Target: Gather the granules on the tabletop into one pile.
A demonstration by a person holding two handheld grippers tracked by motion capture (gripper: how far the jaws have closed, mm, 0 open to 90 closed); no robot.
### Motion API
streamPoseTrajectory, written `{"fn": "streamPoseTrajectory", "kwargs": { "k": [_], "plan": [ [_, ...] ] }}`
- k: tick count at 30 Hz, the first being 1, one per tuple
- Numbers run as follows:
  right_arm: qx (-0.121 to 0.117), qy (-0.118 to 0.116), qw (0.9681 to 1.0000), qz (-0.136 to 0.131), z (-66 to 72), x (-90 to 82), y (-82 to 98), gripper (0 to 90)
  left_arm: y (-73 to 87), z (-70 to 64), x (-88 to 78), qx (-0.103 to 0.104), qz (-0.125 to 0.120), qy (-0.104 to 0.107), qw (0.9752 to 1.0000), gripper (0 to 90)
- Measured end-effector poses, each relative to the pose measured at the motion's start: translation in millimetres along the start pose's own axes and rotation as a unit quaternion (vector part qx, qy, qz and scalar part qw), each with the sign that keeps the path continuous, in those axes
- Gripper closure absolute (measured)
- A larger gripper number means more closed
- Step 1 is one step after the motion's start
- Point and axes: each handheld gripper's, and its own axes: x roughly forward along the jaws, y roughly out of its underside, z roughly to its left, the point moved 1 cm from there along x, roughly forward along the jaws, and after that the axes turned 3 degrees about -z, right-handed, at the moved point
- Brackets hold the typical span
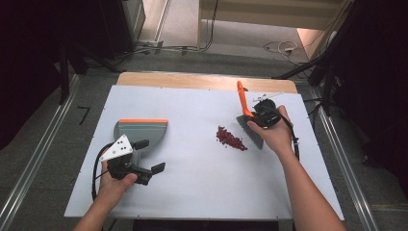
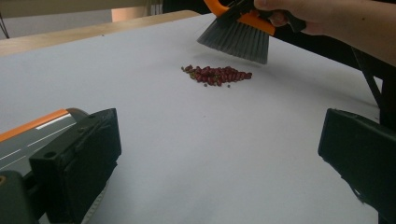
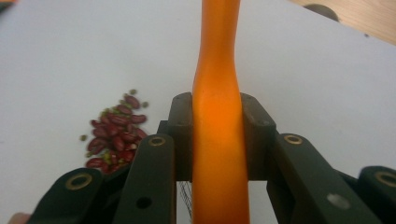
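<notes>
The work in hand is sweeping a small heap of beans [image 1: 231,138] into a dustpan [image 1: 140,131], and the sweep looks about to begin. The right claw [image 3: 218,135] is clamped tight on the orange handle of the brush [image 1: 246,115], its jaws pressing the handle from both sides, and the grey bristles hang just above the counter [image 1: 192,183] on the far right side of the heap, close to it but not touching. The left claw [image 1: 149,156] stands wide with nothing between its jaws; it sits beside the dustpan's rear, which lies on the counter well to the left of the beans with its orange-edged lip at the far end. To do this step well, the person would probably need the pan in place first: the left claw should take the pan by its handle and bring the lip round to face the beans, flat on the counter so nothing slips under. The brush should then come down behind the heap, on the side away from the pan, with the bristles just bending on the surface. Short, slow strokes toward the lip would keep the beans together, since round beans roll and scatter easily if flicked. The firm grip on the handle helps keep the brush head from twisting.
</notes>
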Motion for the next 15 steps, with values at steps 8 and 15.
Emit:
{"fn": "streamPoseTrajectory", "kwargs": {
  "k": [8,15],
  "plan": [
    [0.004,0.036,0.9993,0.006,22.4,15.9,5.3,68.7,0.0,-0.3,-0.5,-0.001,-0.002,0.0,1.0,0.0],
    [-0.002,0.037,0.9993,0.01,35.9,22.2,-0.6,68.7,-0.2,-0.2,-1.3,0.001,-0.003,0.0,1.0,0.0]
  ]
}}
